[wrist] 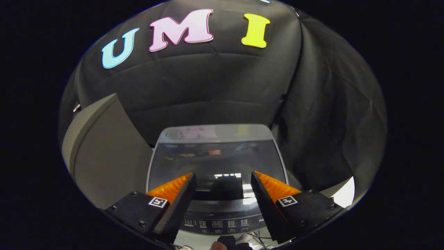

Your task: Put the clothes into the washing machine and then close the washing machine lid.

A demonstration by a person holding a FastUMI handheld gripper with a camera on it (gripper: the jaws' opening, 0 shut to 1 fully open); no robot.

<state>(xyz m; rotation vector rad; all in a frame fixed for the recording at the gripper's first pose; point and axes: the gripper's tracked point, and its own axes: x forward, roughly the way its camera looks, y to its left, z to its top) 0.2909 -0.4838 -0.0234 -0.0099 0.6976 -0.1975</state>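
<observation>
The washing machine (216, 166) stood just ahead of and below the gripper (222, 180), its top face turned up toward the camera and its long axis running straight away from the fingers toward the black cloth wall (208, 90). Its dark glass lid (215, 158) lay flat and closed over the tub, with a pale grey band along the far edge and reflections across the glass. The control panel (218, 222) with its row of buttons ran along the near edge, between and below the two fingers. The fingers were spread wide apart and held nothing; their tips hovered over the near part of the lid, and whether they touched it could not be told. To the left of the machine, close beside its left edge, rose a tall grey curved panel (100, 152). On the right the cloth hung in folds near the machine's right edge, leaving a narrow gap. Above the lid the space was open up to the cloth wall.
</observation>
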